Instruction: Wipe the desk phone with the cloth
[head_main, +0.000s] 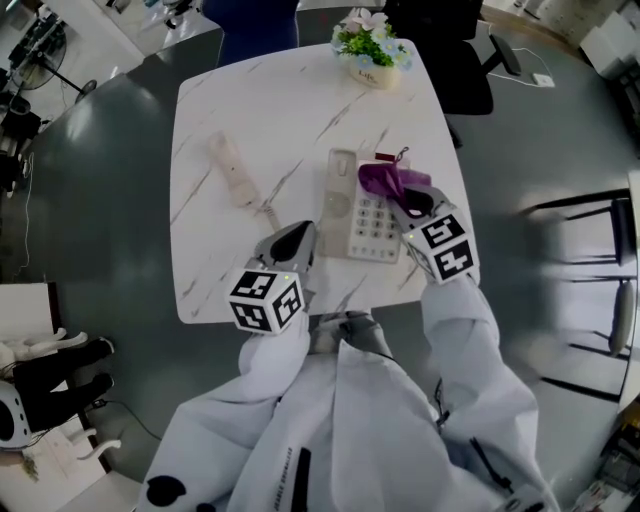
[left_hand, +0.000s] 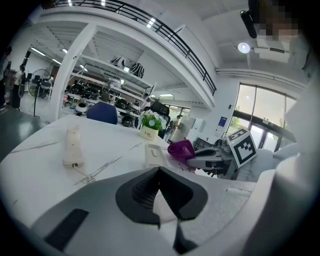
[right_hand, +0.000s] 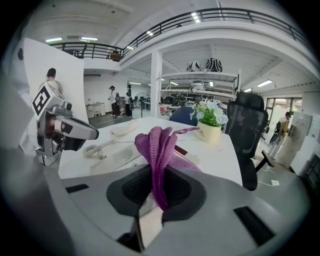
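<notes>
two claws reach out from white sleeves (head_main: 400, 400) over the near edge of a white marbled counter (head_main: 270, 110). the left claw (head_main: 298, 238) sits just beside the near left corner of the desk phone (head_main: 368, 225), its jaws drawn together with nothing between them. the right claw (head_main: 415, 205) is clamped on a purple knitted cloth (head_main: 385, 180), which bunches up out of the jaws and lies over the right side of the phone's base, above the keypad. whether the cloth presses on the phone cannot be told. the handset (head_main: 232, 170) is off its cradle and lies flat on the counter, left of the base and apart from it; a cord (head_main: 268, 212) trails from its near end toward the base. farther off, a small pot of flowers (head_main: 372, 50) stands near the counter's far edge. beyond the counter stand a black office chair (head_main: 455, 60) and a blue chair (head_main: 250, 30).
</notes>
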